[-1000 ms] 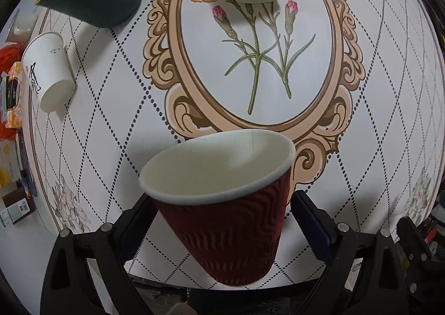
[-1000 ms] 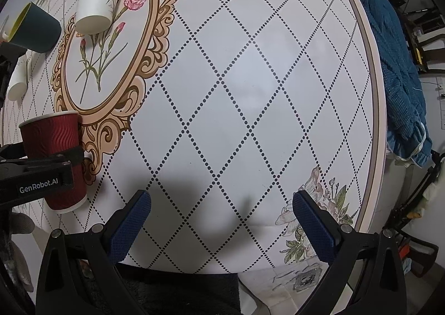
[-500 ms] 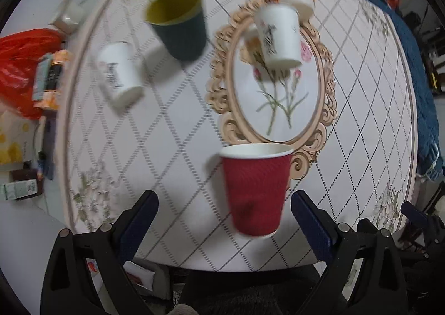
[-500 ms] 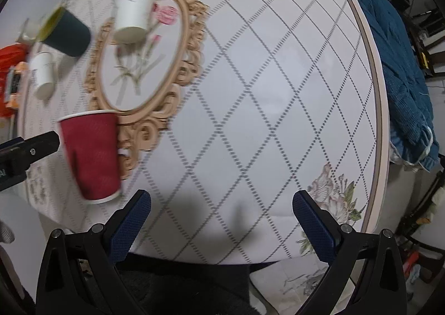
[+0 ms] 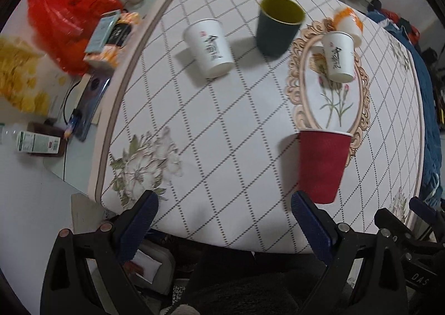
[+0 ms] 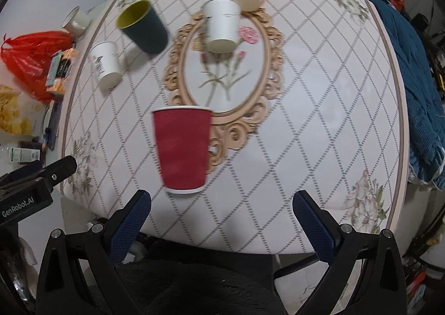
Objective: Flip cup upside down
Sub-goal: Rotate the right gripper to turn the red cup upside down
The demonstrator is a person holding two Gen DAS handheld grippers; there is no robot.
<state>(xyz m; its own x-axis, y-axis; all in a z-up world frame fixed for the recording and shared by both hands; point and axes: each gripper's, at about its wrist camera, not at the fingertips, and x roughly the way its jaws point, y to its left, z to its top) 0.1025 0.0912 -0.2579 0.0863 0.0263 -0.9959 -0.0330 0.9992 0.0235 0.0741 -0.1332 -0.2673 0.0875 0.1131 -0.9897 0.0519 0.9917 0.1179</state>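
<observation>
Standing free on the worktop (image 6: 319, 131) near its front edge, red cup (image 6: 182, 149) looks rim-up, flip seemingly not done; left claw (image 5: 224, 227) and right claw (image 6: 222, 224) both wide open, empty, needing a re-grasp and wrist roll.

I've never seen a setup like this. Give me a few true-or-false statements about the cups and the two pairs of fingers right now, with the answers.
1. The left gripper is squeezing the red cup. False: its fingers are spread and empty, and the cup sits free on the table.
2. The dark green cup is yellow inside. True.
3. The red cup sits in the middle of the flower oval. False: it is at the oval's near edge. A white cup sits toward the far end.
4. The right gripper holds nothing. True.
5. A red bag lies left of the table. True.
</observation>
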